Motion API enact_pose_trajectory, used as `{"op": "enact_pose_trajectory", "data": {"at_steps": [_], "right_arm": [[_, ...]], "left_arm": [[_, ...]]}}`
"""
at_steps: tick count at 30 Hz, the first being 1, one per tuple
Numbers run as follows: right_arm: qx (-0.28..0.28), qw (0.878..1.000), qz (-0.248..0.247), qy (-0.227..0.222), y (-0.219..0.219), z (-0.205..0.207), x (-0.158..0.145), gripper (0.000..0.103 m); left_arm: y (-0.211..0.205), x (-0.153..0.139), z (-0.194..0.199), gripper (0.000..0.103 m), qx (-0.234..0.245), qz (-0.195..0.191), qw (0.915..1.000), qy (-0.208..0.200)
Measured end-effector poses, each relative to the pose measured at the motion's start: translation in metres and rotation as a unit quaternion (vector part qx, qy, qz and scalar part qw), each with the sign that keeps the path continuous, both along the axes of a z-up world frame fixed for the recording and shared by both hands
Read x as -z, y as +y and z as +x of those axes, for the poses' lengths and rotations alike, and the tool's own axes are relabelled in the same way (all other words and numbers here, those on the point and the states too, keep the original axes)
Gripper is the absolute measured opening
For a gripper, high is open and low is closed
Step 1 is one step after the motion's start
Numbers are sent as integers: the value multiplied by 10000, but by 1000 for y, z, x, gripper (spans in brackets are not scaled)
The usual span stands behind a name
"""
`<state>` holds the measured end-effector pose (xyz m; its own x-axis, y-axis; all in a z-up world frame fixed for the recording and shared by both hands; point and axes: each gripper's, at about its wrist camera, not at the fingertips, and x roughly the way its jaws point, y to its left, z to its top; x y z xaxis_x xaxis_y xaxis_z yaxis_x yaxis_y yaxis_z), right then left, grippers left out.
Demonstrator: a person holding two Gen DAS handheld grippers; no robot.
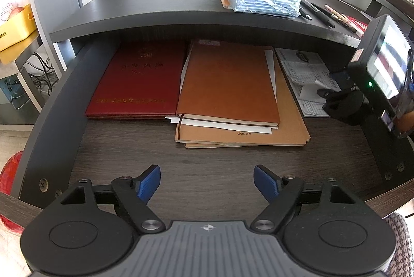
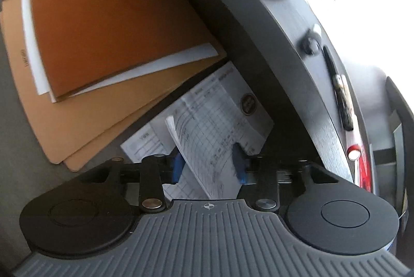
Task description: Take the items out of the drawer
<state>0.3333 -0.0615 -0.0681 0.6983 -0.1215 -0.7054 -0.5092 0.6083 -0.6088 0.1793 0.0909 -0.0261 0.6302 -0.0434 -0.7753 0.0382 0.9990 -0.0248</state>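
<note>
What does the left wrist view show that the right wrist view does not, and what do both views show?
Only the left wrist view shows the open left gripper over bare drawer floor, and the whole red book. Only the right wrist view shows the right gripper with its blue pads around a lifted edge of the printed paper form; whether they pinch it is unclear. Both show the brown notebook on tan folders.

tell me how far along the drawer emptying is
Done: the drawer is open. In hand: the right claw straddles a lifted sheet of the printed forms, not clearly clamped. Left: the red book, brown notebook and tan folders lie inside; the left claw is open and empty.
</note>
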Motion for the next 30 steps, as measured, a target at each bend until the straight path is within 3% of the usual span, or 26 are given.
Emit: {"op": "enact_pose_trajectory", "data": {"at_steps": [2, 5, 7, 9, 10, 14, 21, 25, 28, 30], "right_arm": [[15, 9999, 141, 96, -3, 3, -1, 18], [-232, 9991, 154, 334, 3, 1, 2, 18], [-487, 9976, 167, 456, 6, -4, 3, 24], [-679, 9970, 63, 367, 8, -8, 6, 49], [-738, 9968, 5, 311, 8, -12, 6, 50], [-824, 9962, 95, 249, 3, -19, -2, 44], [-426, 9980, -266, -383, -7, -22, -15, 40], [-554, 9983, -193, -43, -4, -22, -12, 40], [-844, 9952, -458, 168, 2, -28, 1, 40], [-989, 9931, -613, 157, 8, -31, 9, 34]], "left_arm": [[0, 0, 1, 79, 2, -1, 10000, -1], [0, 0, 2, 79, 11, -15, 10000, 15], [1, 1, 3, 79, 34, -44, 10000, 30], [1, 1, 3, 79, 41, -56, 10000, 40], [1, 1, 3, 79, 44, -58, 10000, 35], [2, 1, 5, 79, 63, -83, 9999, 39], [2, 1, 6, 79, 61, -88, 9999, 47], [2, 0, 7, 79, 62, -87, 9999, 57], [2, 0, 7, 79, 53, -76, 9999, 63], [2, 0, 8, 79, 48, -70, 9999, 60]]}}
